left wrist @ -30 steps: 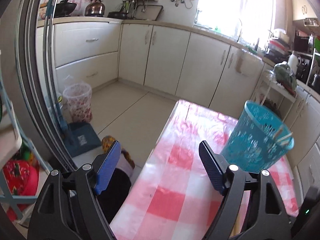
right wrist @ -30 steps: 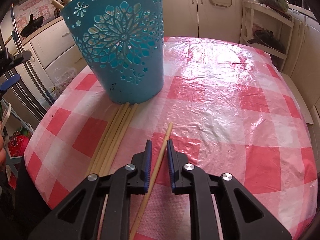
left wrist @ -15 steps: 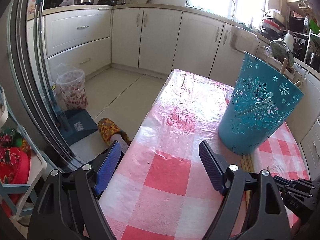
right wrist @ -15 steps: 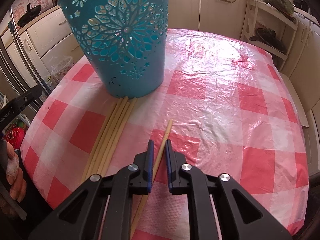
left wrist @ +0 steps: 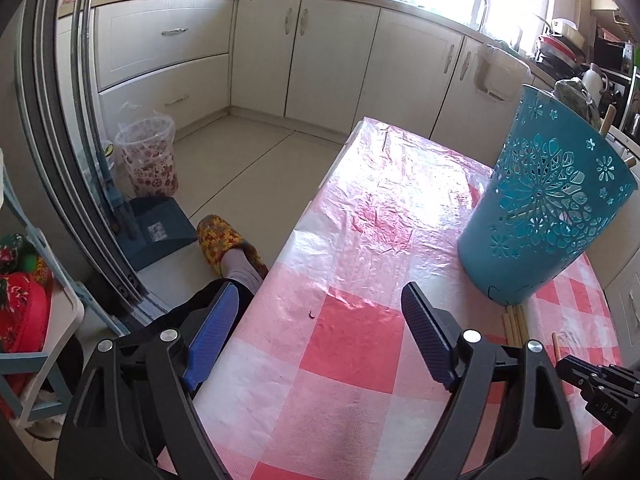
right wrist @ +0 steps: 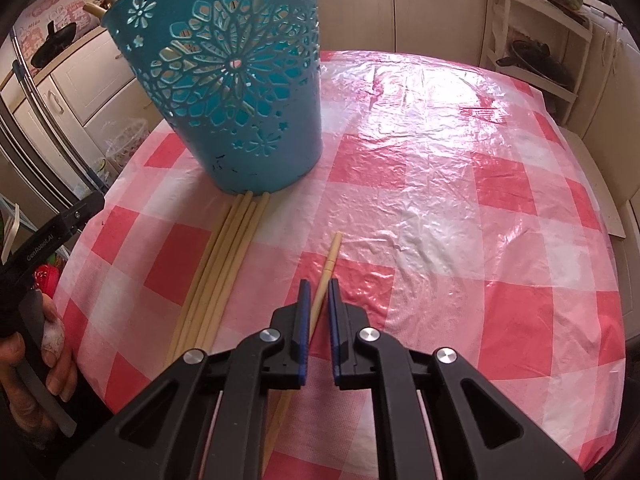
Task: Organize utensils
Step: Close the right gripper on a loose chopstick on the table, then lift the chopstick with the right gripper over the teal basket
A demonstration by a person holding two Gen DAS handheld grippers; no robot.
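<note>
My right hand-held gripper [right wrist: 318, 284] is pinching a single wooden chopstick [right wrist: 330, 258] that lies on the checked tabletop [right wrist: 500, 208] near its near edge, the stick's tip pointing toward the teal cut-out basket [right wrist: 236, 92]. Just left of it a bundle of chopsticks [right wrist: 224, 264] lies side by side, their far ends touching the basket's base, and more sticks stand inside the basket. My left hand-held gripper [left wrist: 316, 316] hangs over the tabletop's left edge, its jaws opening wide with nothing between them.
</note>
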